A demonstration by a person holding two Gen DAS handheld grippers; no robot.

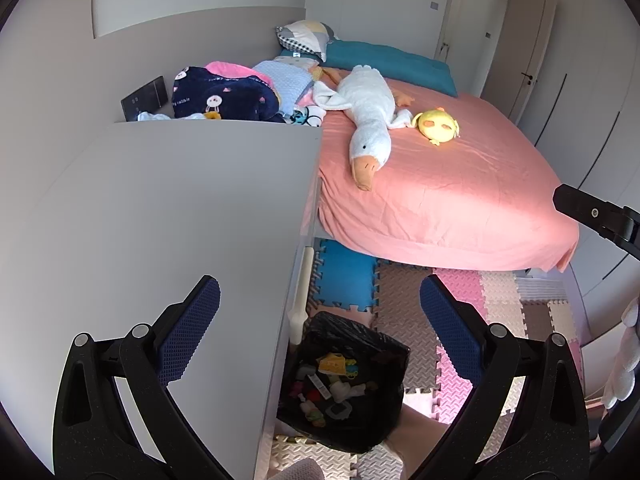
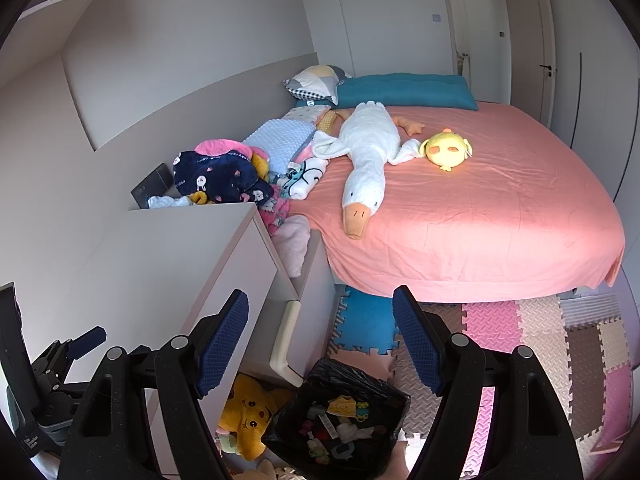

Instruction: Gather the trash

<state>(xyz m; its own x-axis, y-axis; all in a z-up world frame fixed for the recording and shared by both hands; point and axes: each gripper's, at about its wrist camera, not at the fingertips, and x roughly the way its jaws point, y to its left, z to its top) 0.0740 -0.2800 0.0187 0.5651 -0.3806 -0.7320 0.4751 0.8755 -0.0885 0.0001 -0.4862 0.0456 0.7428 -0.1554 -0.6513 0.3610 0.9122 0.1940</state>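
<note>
The left gripper (image 1: 320,308) fills the bottom of its own view, angled downward, its blue-padded fingers (image 1: 192,336) spread wide with nothing between them. One finger hangs over the bare grey cabinet top (image 1: 160,208) at left, the other over the foam floor mats (image 1: 472,300) at lower right. The right gripper (image 2: 320,340) is tilted down likewise at the bottom of its view, released and empty. Below and between each pair of fingers, at bottom centre, stands the black-lined trash bin (image 2: 340,420), holding mixed litter, on the mats beside the cabinet. A yellow plush toy (image 2: 248,416) lies just left of it. Beyond, upper centre, a white goose plush (image 2: 366,152) sprawls on the pink bed (image 2: 500,216).
</note>
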